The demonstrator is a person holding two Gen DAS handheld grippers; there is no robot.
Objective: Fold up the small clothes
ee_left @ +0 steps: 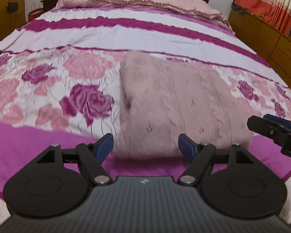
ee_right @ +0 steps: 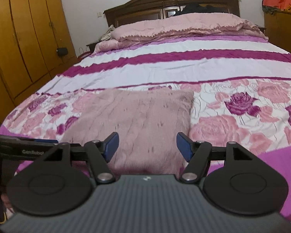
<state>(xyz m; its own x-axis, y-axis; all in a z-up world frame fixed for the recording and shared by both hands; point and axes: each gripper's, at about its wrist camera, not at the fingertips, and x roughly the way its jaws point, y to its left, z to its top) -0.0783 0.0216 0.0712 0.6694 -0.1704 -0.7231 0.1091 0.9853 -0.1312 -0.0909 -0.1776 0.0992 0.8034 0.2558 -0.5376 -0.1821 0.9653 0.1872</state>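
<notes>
A folded pink sweater (ee_left: 174, 104) lies on a bed, on the rose-printed band of the bedspread (ee_left: 48, 89), close to the bed's near edge. The sweater is fuzzy knit, dusty pink, with faint vertical cable ridges and small dark flecks; folded, it forms a soft, thick rectangle with rounded edges, and a rolled fold shows along its left side in the left wrist view. The bedspread is thin, slightly wrinkled cloth: white with magenta stripes farther up, pink and purple roses in the middle, and a solid magenta band nearest the cameras. At the head of the bed lies a ribbed pink quilt (ee_right: 184, 27) with a scalloped edge, in front of a dark carved wooden headboard (ee_right: 170, 2). A glossy yellow-brown wooden wardrobe (ee_right: 25, 29) stands on the left. The left gripper (ee_left: 145, 145) is matte black plastic with blue pads; its jaws stand wide apart above the sweater's near edge, gripping nothing. The right gripper (ee_right: 147, 145), of the same build, also has its jaws wide and free, with the sweater's near edge showing between them. In the right wrist view, white lettering on the other gripper's black arm reads "GenRobot", cut off at its end.
</notes>
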